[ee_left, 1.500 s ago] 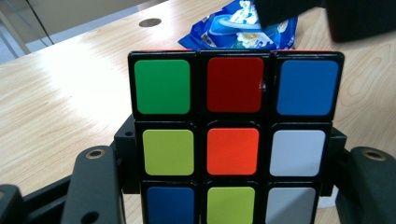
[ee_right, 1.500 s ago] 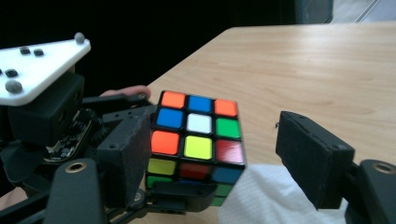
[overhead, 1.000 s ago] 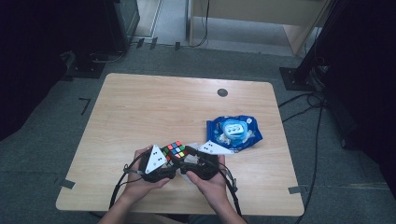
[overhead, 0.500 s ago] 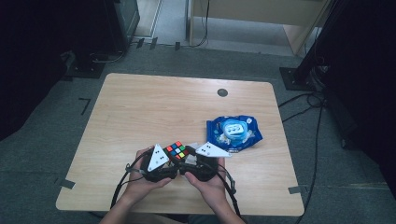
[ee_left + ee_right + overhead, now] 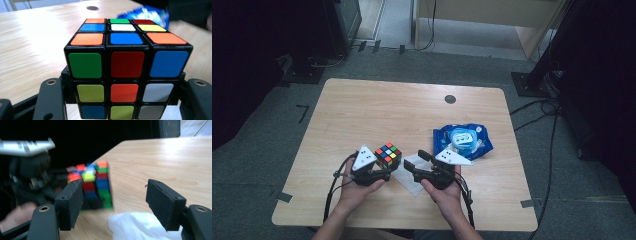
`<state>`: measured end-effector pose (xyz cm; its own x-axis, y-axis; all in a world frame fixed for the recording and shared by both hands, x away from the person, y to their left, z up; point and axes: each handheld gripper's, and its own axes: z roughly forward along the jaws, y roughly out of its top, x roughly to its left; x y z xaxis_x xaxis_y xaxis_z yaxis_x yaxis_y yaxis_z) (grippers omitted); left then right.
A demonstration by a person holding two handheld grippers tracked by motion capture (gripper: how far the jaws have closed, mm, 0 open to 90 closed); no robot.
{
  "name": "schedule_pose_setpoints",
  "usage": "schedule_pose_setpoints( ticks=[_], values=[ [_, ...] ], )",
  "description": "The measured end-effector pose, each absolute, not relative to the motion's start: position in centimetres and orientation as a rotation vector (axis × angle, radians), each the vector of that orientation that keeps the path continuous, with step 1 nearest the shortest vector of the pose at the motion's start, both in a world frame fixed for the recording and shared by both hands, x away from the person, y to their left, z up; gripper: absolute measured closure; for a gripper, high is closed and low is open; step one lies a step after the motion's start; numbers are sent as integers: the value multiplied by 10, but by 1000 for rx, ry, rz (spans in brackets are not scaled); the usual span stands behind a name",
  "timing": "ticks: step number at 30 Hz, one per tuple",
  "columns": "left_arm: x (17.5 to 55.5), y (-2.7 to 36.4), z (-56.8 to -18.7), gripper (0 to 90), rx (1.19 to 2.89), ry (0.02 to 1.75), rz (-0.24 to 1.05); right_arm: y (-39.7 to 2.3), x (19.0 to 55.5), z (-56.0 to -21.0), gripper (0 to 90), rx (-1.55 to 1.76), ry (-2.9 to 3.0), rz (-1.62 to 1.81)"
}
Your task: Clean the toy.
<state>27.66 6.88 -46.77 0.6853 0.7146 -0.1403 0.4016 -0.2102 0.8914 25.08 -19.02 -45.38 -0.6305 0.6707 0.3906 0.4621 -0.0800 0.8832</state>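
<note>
1. Left gripper (image 5: 379,167) – jaws clamped on the puzzle cube (image 5: 388,155), held at the table's (image 5: 362,115) near edge.
2. Right gripper (image 5: 421,162) – jaws just opening, nothing between them, above the white cloth (image 5: 409,175).

Both forearms come in from the near edge of the scene and lie close together. The left hand (image 5: 354,187) wraps the body of the left gripper (image 5: 384,167) from below, and this gripper points to the far right. Its jaws are closed on something and press it from both sides. The right hand (image 5: 444,192) holds the right gripper (image 5: 417,164), which points to the far left, toward the other one. Its jaws stand wide apart, with nothing between the pads (image 5: 71,202), and they have just been opening a little more.
</note>
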Motion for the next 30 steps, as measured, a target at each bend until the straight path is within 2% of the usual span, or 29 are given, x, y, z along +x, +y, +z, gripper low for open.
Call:
schedule_pose_setpoints(
  ticks=[4, 8, 11, 21, 24, 30],
  values=[
    [279, 76, -463, 340, 1804, 902, 347, -175, 252, -476, 302, 1219, 2109, 1715],
    [277, 70, -461, 339, 1796, 897, 325, -151, 248, -487, 208, 1155, 2191, 1669],
    [274, 64, -460, 339, 1802, 883, 313, -142, 244, -488, 190, 1145, 2169, 1658],
    [268, 48, -461, 339, 1823, 850, 279, -139, 237, -485, 264, 1112, 2052, 1675],
    [268, 49, -461, 339, 1814, 851, 261, -140, 236, -485, 335, 1113, 2031, 1676],
    [268, 49, -460, 339, 1821, 843, 270, -141, 234, -487, 338, 1091, 2007, 1677]
  ],
)
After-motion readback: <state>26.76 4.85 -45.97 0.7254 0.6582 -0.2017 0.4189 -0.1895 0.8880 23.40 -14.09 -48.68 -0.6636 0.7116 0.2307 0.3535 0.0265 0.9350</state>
